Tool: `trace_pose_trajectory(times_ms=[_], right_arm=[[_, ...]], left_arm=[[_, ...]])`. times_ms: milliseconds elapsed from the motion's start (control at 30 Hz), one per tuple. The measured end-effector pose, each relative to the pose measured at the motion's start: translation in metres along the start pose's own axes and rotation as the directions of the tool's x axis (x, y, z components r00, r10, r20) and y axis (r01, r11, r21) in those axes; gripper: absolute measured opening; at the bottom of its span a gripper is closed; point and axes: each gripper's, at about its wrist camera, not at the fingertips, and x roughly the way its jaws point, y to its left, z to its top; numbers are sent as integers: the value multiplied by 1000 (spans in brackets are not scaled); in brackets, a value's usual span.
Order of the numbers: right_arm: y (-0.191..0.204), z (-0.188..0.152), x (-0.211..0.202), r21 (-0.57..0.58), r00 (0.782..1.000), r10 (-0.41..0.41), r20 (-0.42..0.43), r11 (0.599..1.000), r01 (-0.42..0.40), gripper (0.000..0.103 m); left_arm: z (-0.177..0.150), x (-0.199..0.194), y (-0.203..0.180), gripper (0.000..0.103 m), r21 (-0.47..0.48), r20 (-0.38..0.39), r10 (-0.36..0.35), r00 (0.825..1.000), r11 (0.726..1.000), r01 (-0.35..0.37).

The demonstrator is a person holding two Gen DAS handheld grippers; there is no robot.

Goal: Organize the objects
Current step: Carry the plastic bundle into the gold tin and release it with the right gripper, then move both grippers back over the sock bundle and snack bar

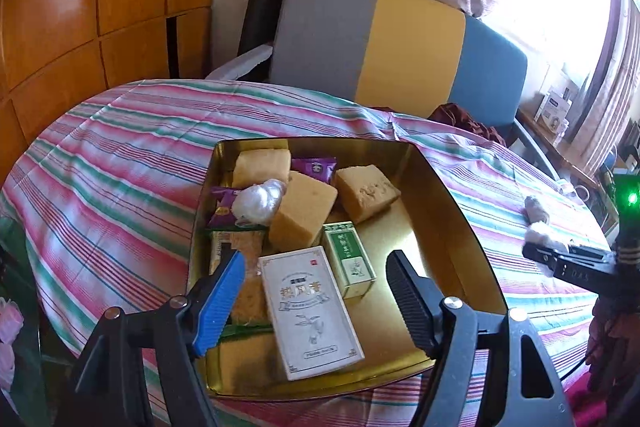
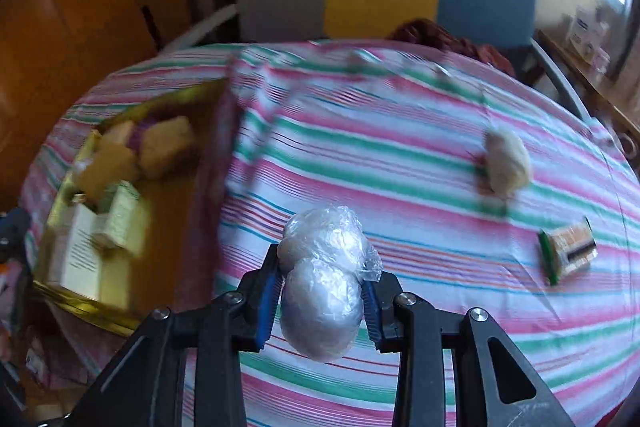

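Observation:
A gold tin tray (image 1: 448, 227) on the striped tablecloth holds yellow cake blocks (image 1: 302, 217), purple snack packets (image 1: 314, 167), a plastic-wrapped ball (image 1: 258, 201), a white box (image 1: 312, 311) and a small green box (image 1: 350, 259). My left gripper (image 1: 316, 279) is open, hovering over the tray's near part above the white box. My right gripper (image 2: 320, 291) is shut on a plastic-wrapped bundle (image 2: 320, 279) of white balls, held above the cloth right of the tray (image 2: 80, 303). The right gripper also shows at the right edge of the left wrist view (image 1: 568, 259).
On the cloth to the right lie a beige wrapped lump (image 2: 508, 161) and a green-edged snack packet (image 2: 568, 251). A grey, yellow and blue chair (image 1: 400, 43) stands behind the table. Wooden cabinets (image 1: 80, 7) are at the left, a cluttered shelf (image 1: 560, 115) by the window.

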Motion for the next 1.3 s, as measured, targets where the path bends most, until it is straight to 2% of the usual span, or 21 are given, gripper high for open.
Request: trace_pose_trajectory(times_ms=[100,267,400,467,567,633,667,733,1033,1200,1300], right_arm=[[45,15,1,-98,998,64,22,993,-62,37],[102,33,19,-231,996,88,7,969,-84,37],[124,41,54,-301,999,23,-35,953,-33,37],[126,45,76,-312,997,-28,-76,950,3,38],[127,48,89,-316,996,-65,-64,948,41,39],[127,49,91,-308,996,-67,-51,950,48,47],[126,49,91,-305,997,-63,-48,951,46,57],[125,47,90,-304,996,-72,-45,951,55,59],[120,39,68,-260,1000,-11,-7,966,9,60],[110,31,41,-204,998,54,38,978,-45,68],[101,25,25,-169,995,76,60,984,-65,69]], left_arm=[[0,-2,11,73,-28,4,9,1000,1000,-9],[-2,-4,30,72,-65,5,25,1000,998,-24],[-4,-1,40,71,-85,-8,29,1000,996,-30],[-5,2,43,71,-92,-18,30,999,995,-31],[-6,5,48,71,-100,-23,36,999,994,-38],[-7,6,50,71,-104,-28,46,999,993,-49],[-7,8,51,71,-107,-32,50,998,993,-53],[-8,9,52,71,-110,-36,53,998,992,-57],[-7,5,43,71,-87,-27,56,998,995,-59],[-6,-3,36,71,-63,-10,57,998,996,-58],[-6,-5,31,71,-50,-8,55,998,997,-56]])
